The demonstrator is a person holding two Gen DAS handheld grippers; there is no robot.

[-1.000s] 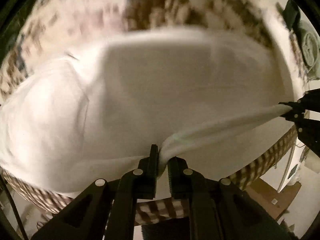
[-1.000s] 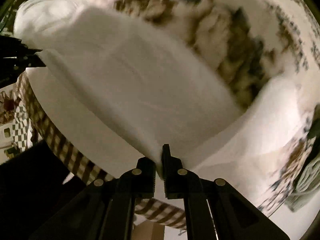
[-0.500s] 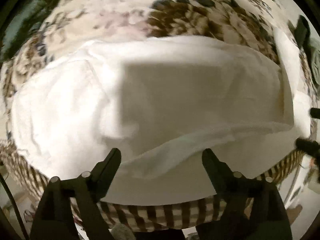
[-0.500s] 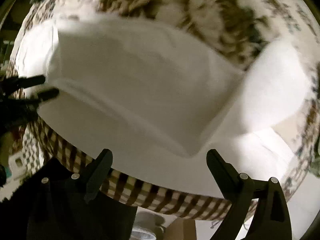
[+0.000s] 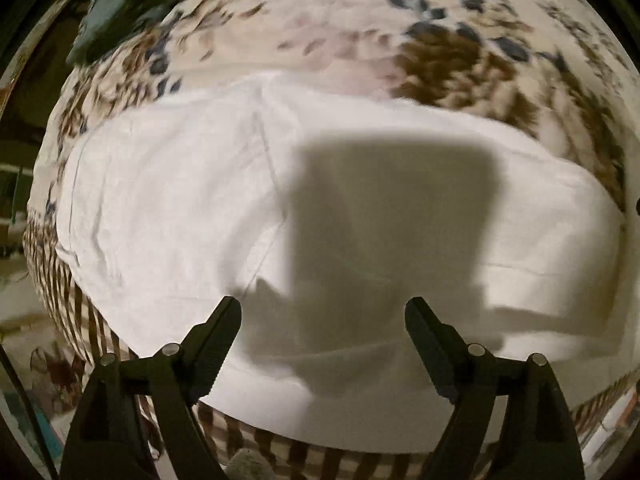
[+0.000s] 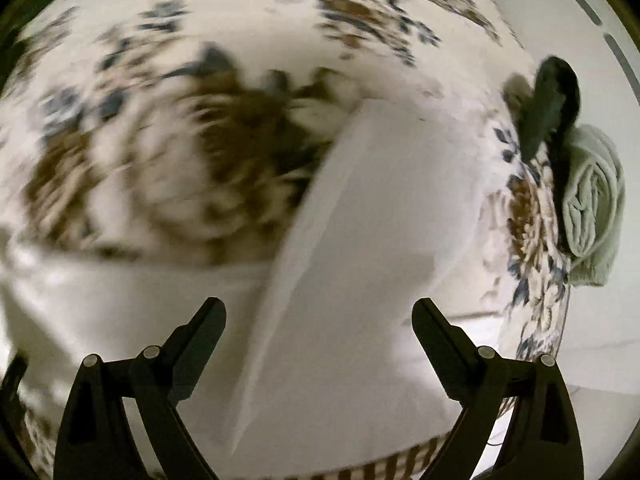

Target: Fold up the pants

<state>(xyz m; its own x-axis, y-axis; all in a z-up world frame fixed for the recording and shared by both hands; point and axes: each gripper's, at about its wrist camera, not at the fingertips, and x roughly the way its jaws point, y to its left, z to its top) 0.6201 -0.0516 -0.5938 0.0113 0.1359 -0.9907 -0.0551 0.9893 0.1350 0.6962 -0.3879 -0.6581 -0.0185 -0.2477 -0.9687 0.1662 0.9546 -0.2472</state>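
The white cotton pants lie spread flat on a floral-printed bedspread in cream, brown and blue, close to the bed's near edge, where a brown-and-cream checked border hangs down. In the left wrist view the cloth shows a folded layer with a straight hem running across its right part, and a broad dark shadow falls over its middle.

The left hand-held gripper points down over the near edge of the pants. Its jaws have just been opening and now stand wide apart; the fabric lies below the gap, and neither pad presses on it.

The right hand-held gripper has likewise just been opening and is spread wide, holding nothing. Beneath it a long white panel of the pants runs diagonally across the bedspread; this view is smeared with blur, so the exact fold lines are hard to make out.

At the right edge of that view, a pale green rolled towel rests on the bed beside a dark folded garment, both apart from the pants.
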